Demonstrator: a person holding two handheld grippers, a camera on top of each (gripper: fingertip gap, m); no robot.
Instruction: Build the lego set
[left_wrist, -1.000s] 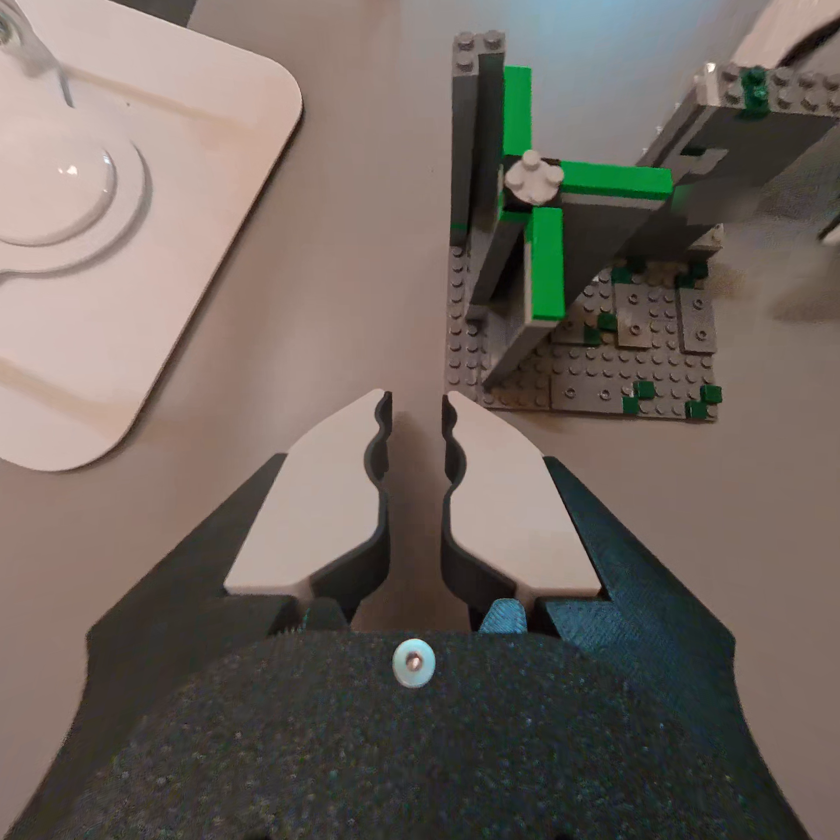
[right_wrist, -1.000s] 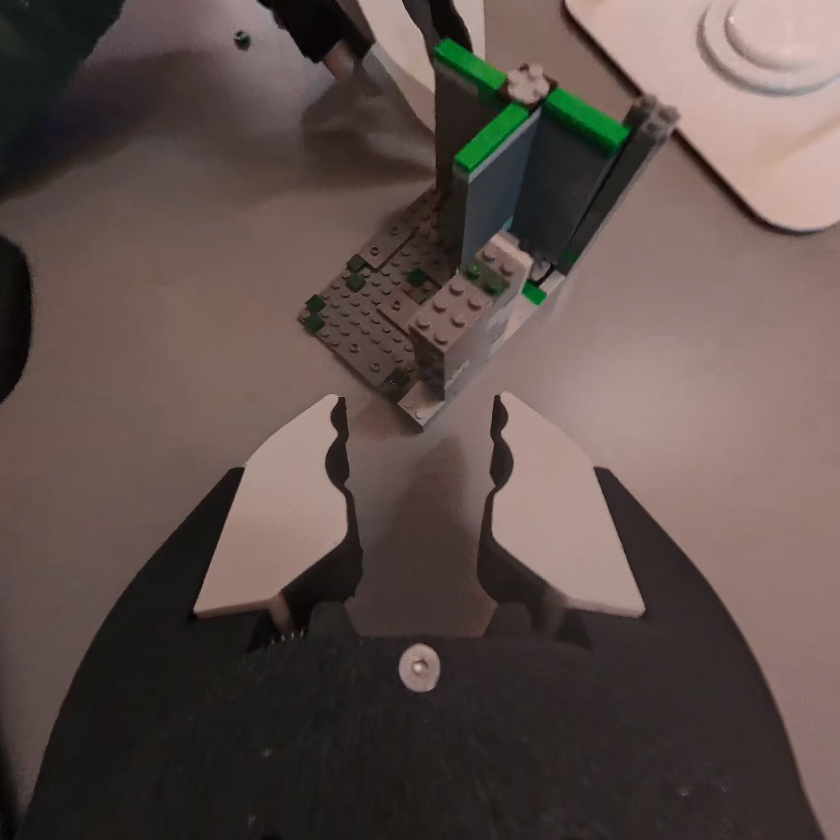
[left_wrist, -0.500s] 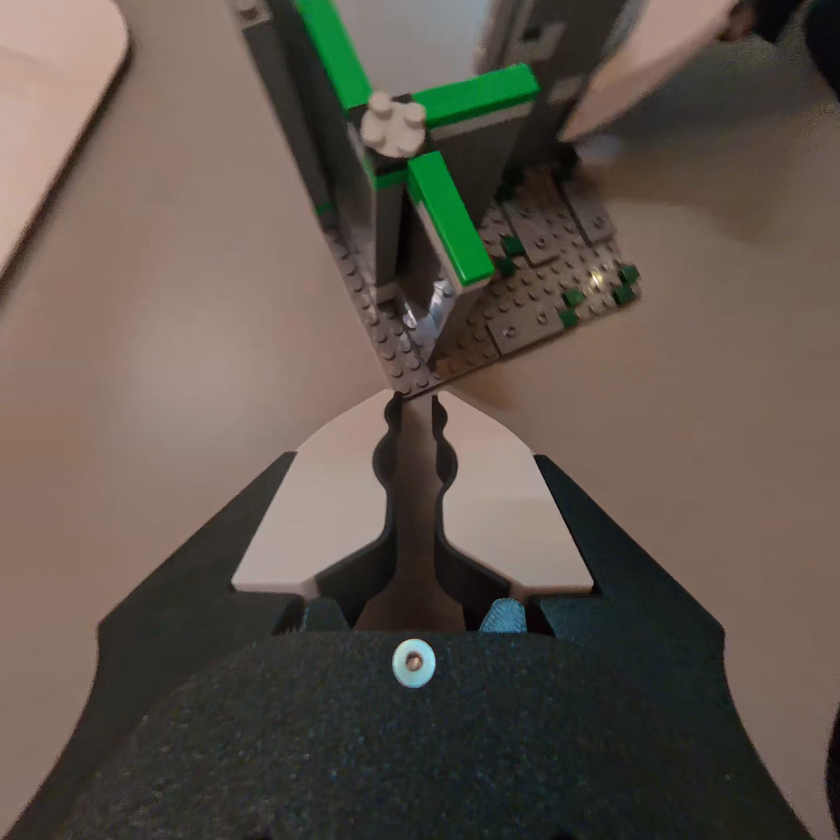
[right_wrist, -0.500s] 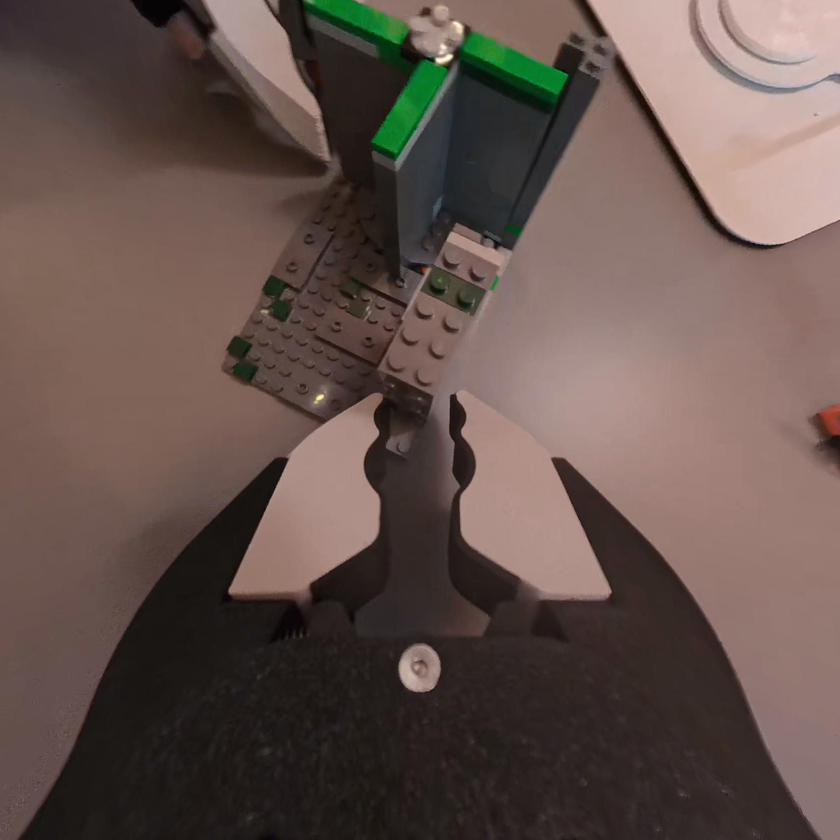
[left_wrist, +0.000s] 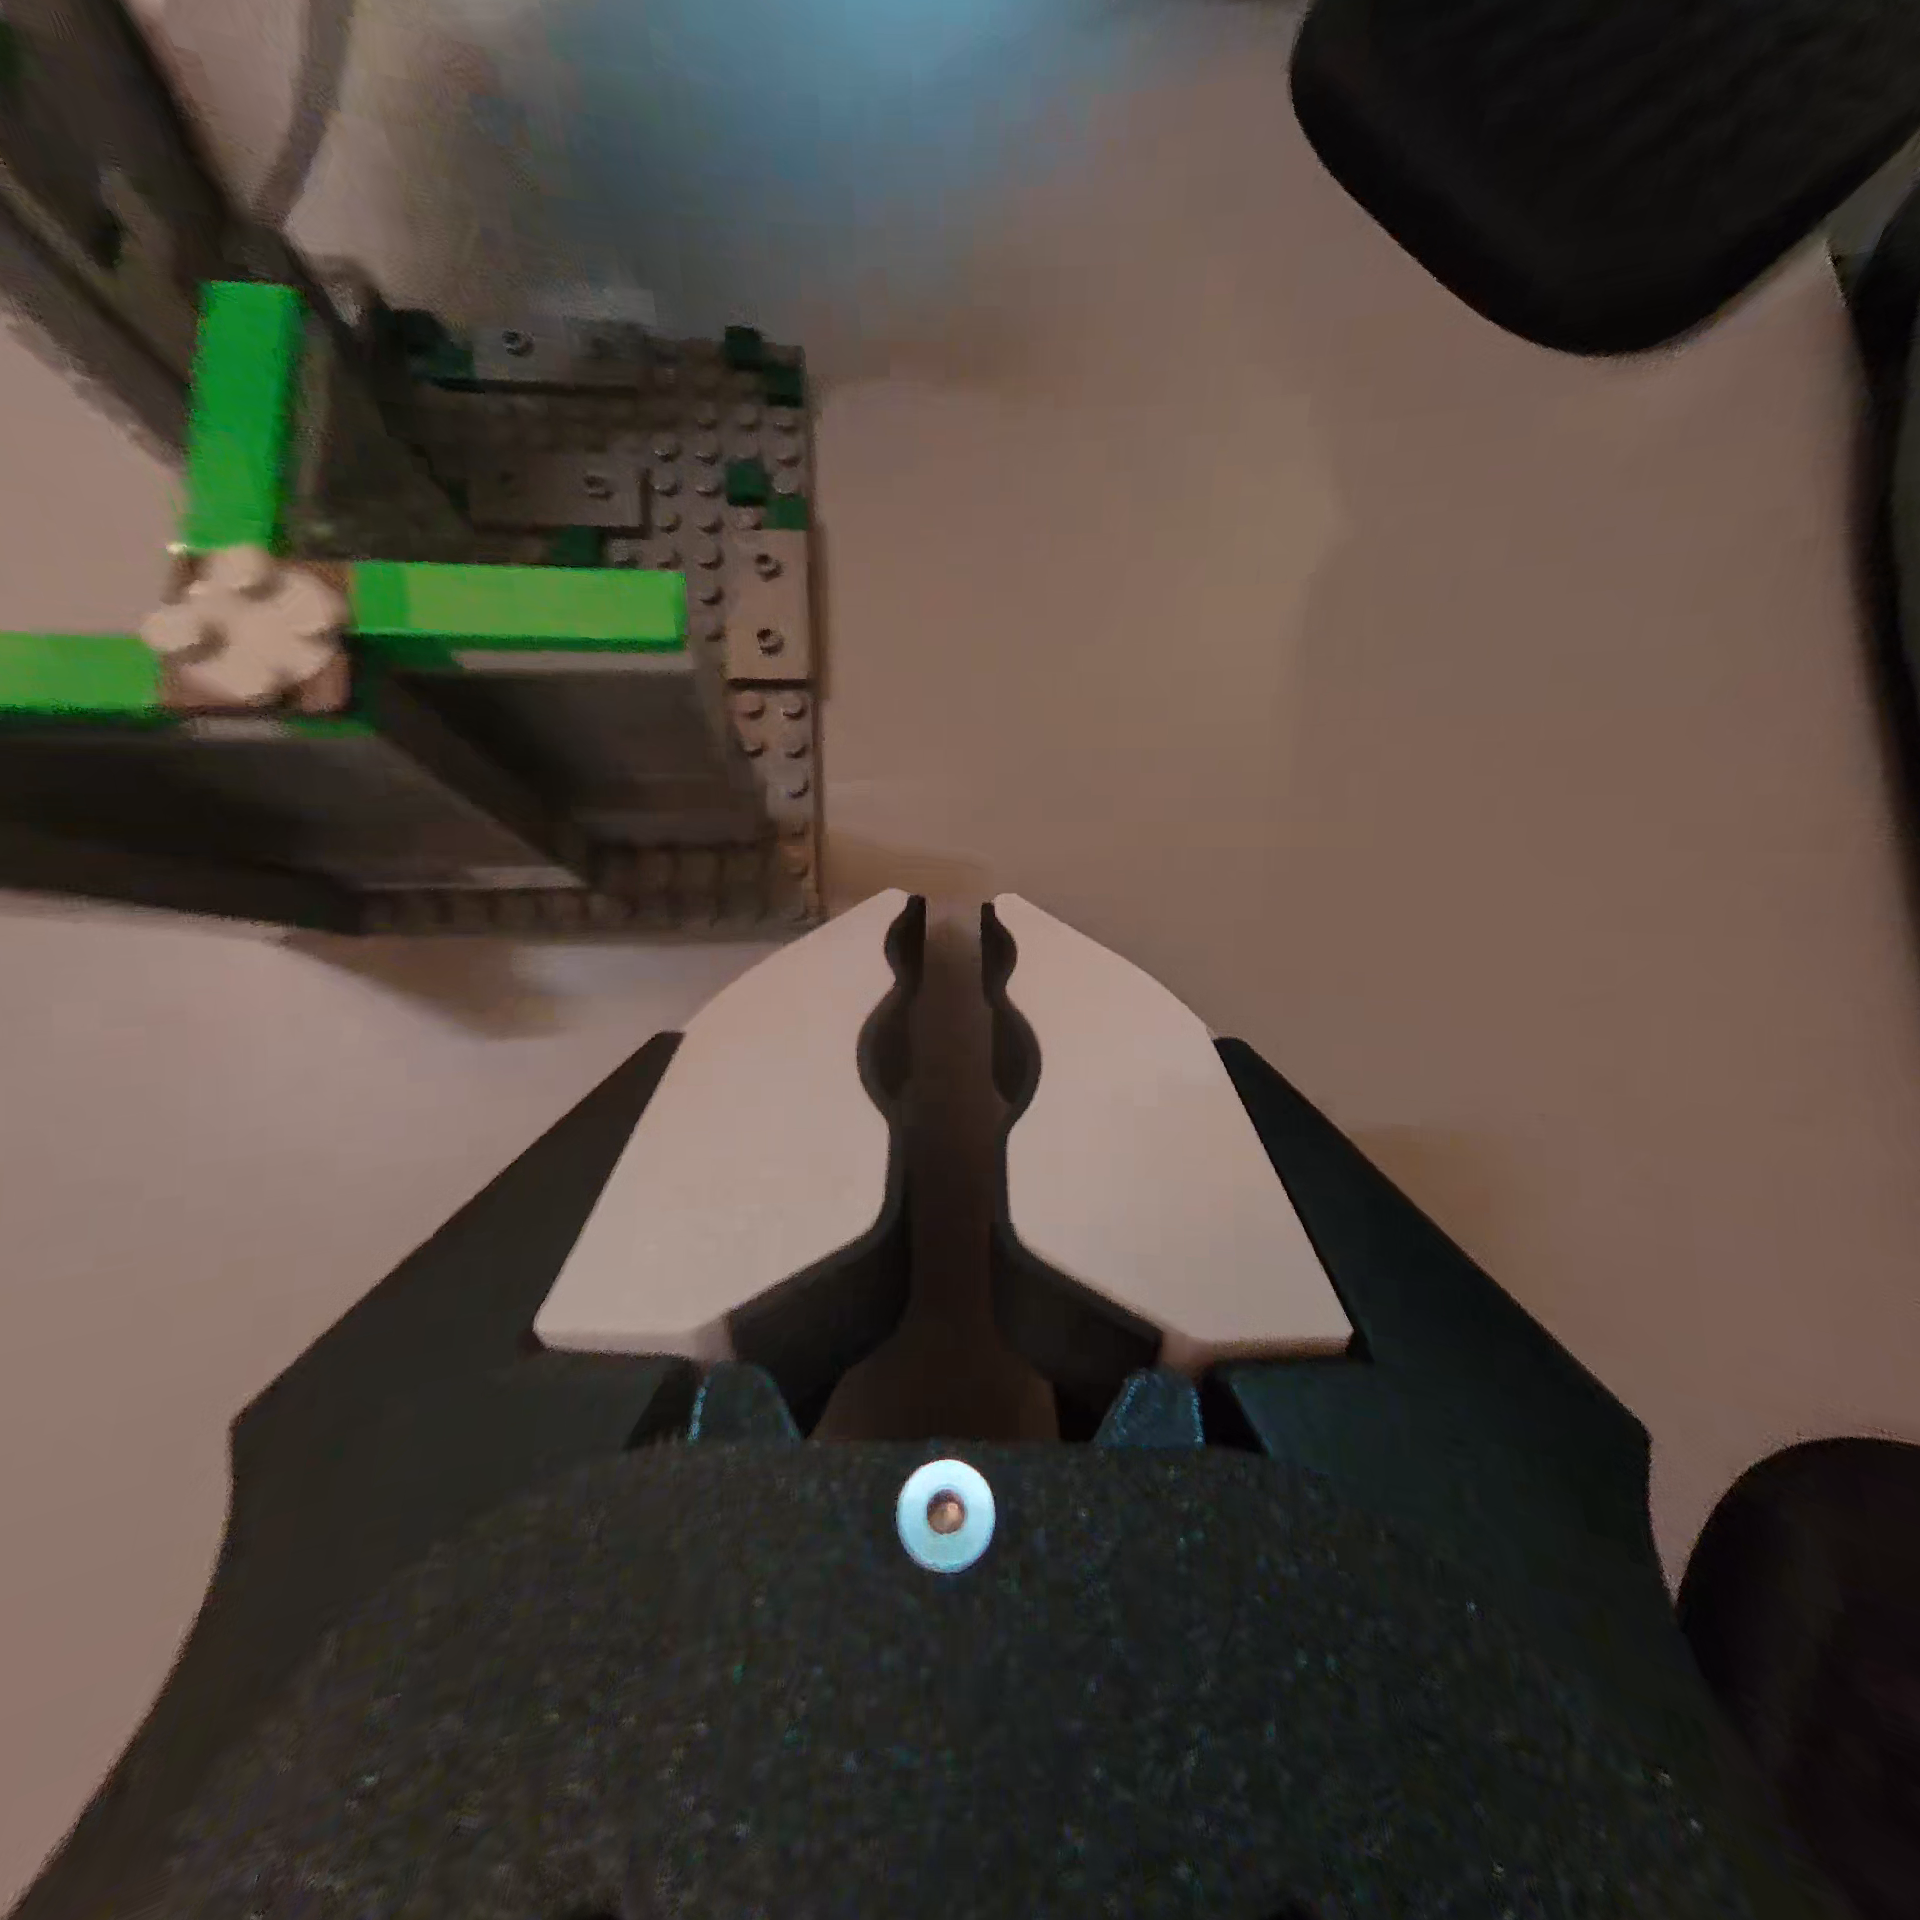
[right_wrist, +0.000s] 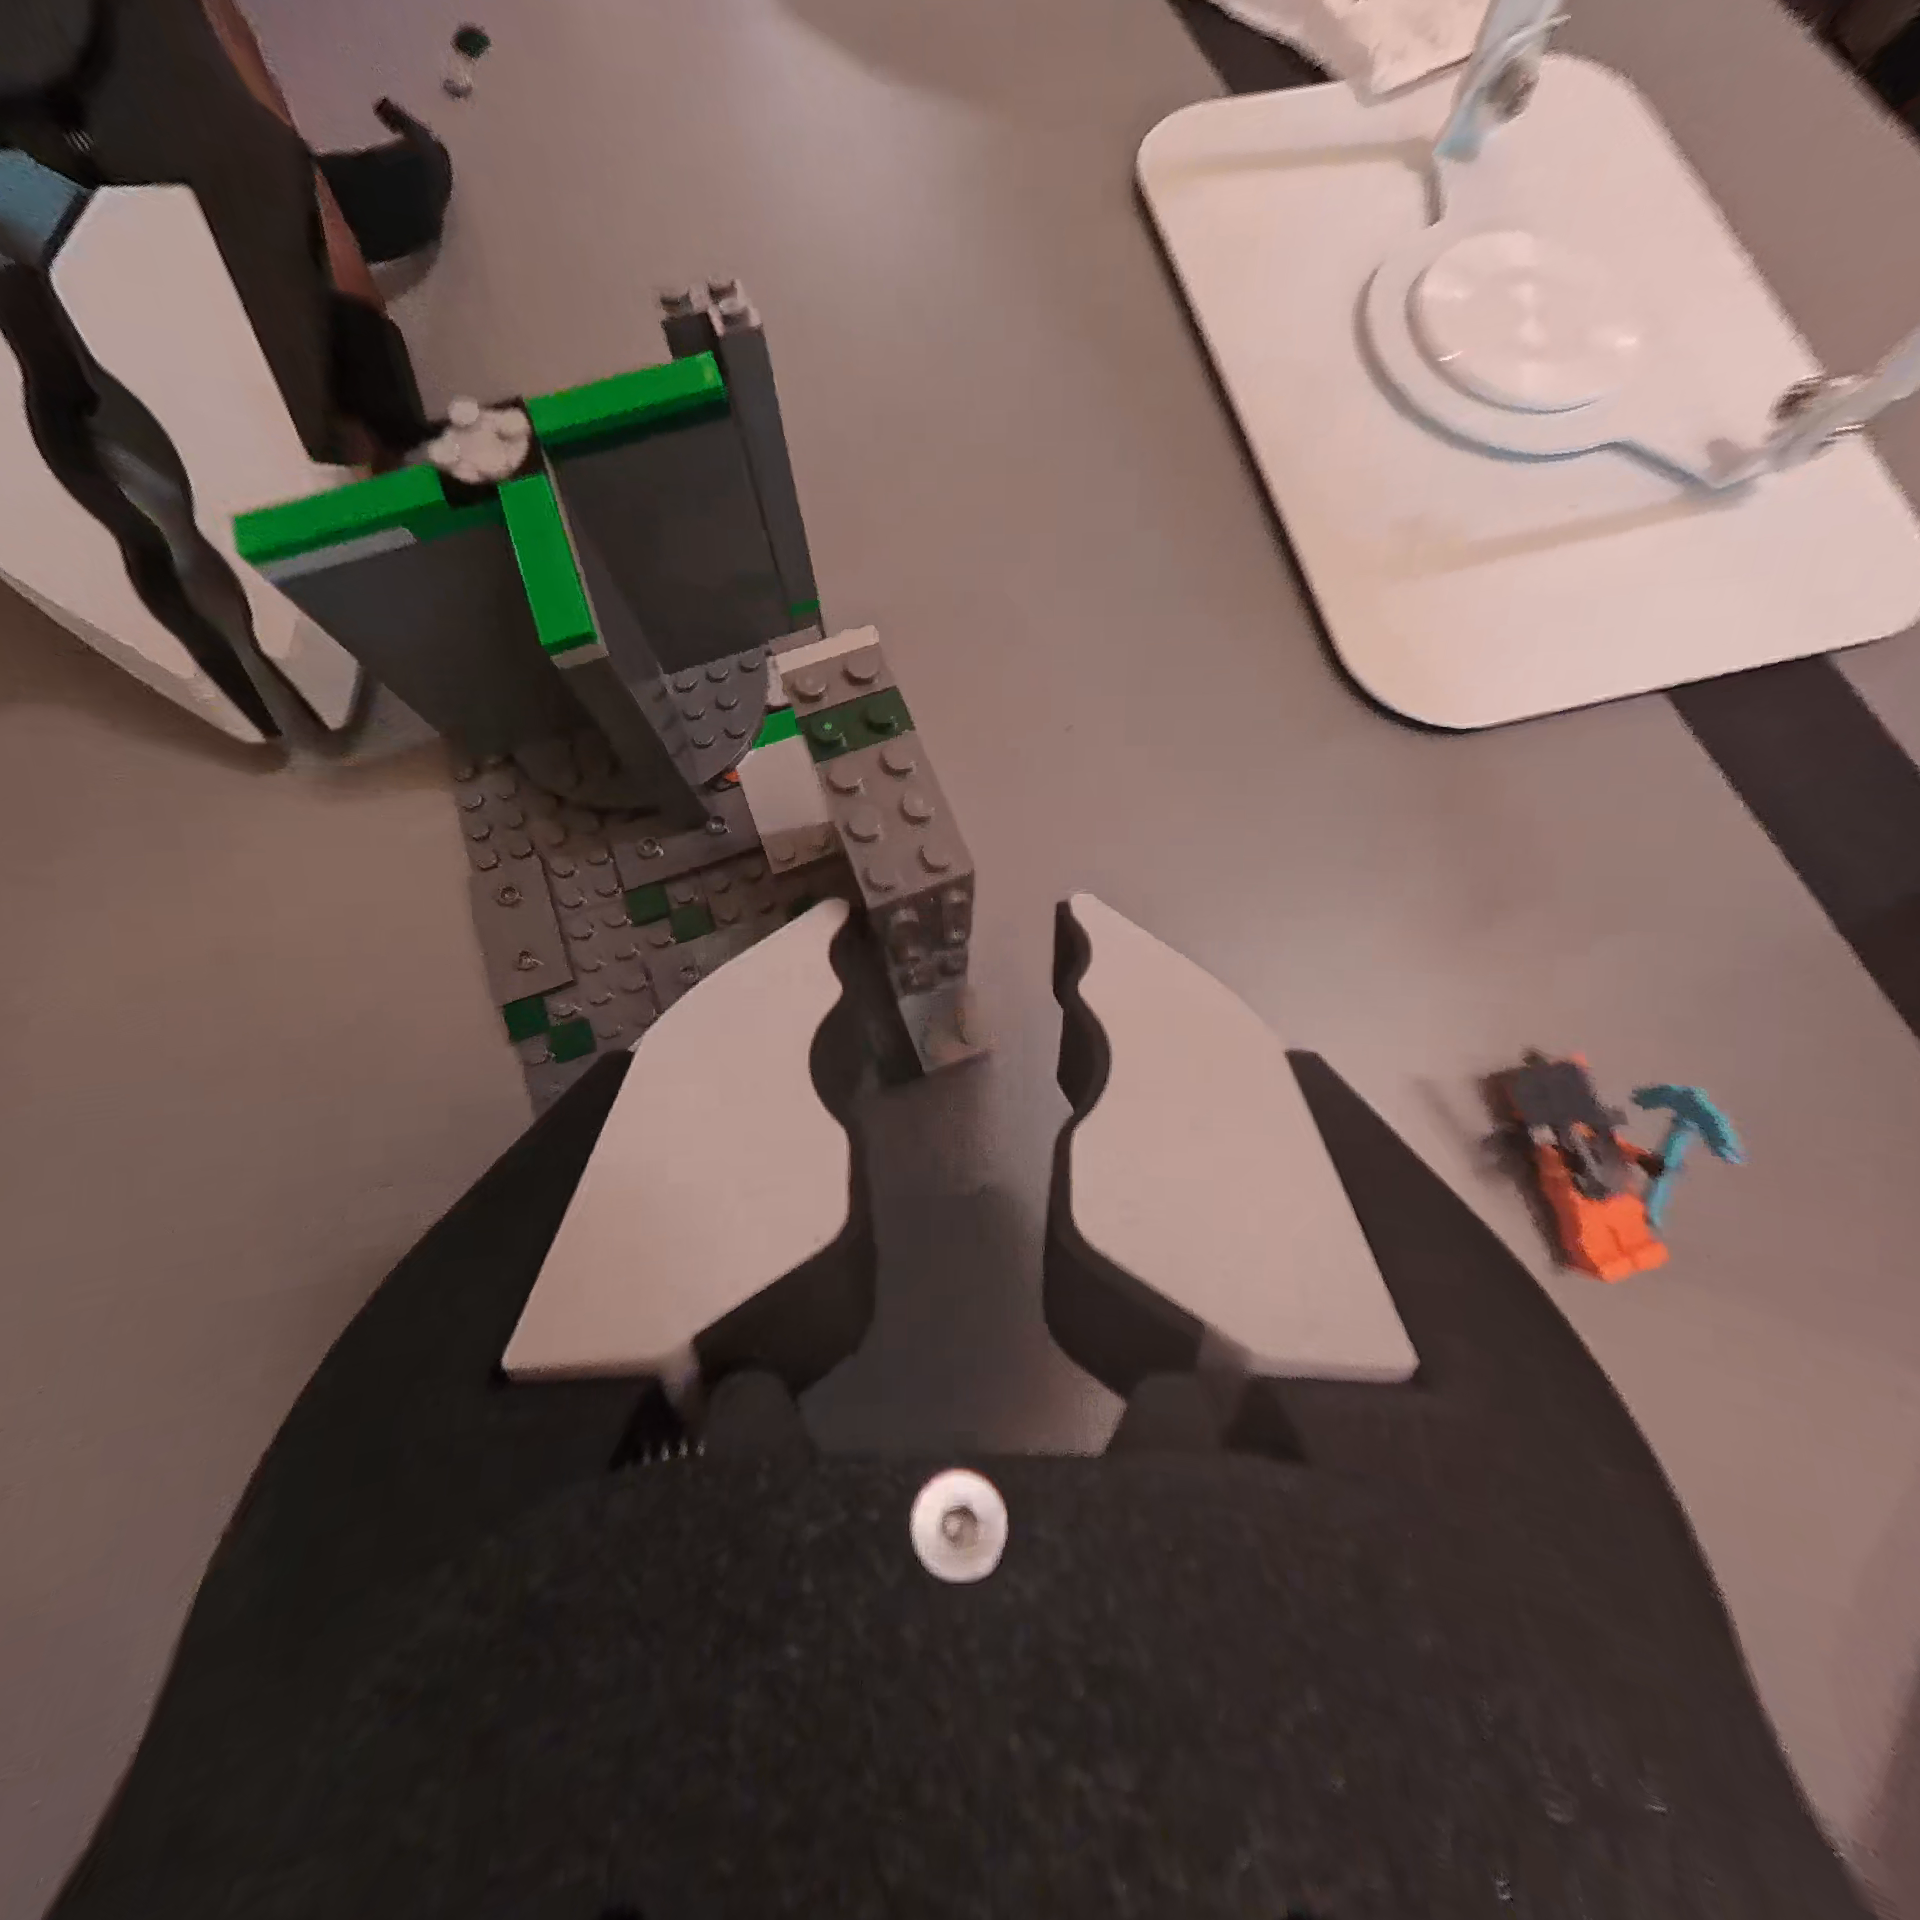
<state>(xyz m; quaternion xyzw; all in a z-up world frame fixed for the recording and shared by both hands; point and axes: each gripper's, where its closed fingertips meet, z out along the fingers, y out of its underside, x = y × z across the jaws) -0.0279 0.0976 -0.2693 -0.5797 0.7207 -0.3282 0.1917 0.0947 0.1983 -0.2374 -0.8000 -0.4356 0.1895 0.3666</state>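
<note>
The lego build stands on a grey studded baseplate (right_wrist: 540, 914), with tall dark grey walls topped by green strips (right_wrist: 623, 395) and a round light grey piece (right_wrist: 478, 442). A lower grey studded wall (right_wrist: 894, 810) runs along its right side. My right gripper (right_wrist: 956, 914) is open, and the near end of that wall sits between its jaws, close to the left finger. In the left wrist view the build (left_wrist: 769, 582) is blurred at the left. My left gripper (left_wrist: 945, 912) is almost shut and empty, just right of the baseplate's near corner. It also shows in the right wrist view (right_wrist: 156, 468), at the build's far left.
An orange minifigure with a teal pickaxe (right_wrist: 1600, 1174) lies on the table to the right. A white tray (right_wrist: 1299, 499) with a clear stand sits at the back right. Small loose pieces (right_wrist: 462, 62) lie far back. The dark body of the other gripper (left_wrist: 1610, 135) fills the left view's top right. My right fingertips sit around 15 cm from my left ones. The round light grey piece (right_wrist: 478, 442) is about equally far from each gripper, around 9 cm.
My right gripper's jaws have opened wider around the low wall's end, and the view has pulled back. My left gripper has swung right of the build, and its jaws have narrowed.
</note>
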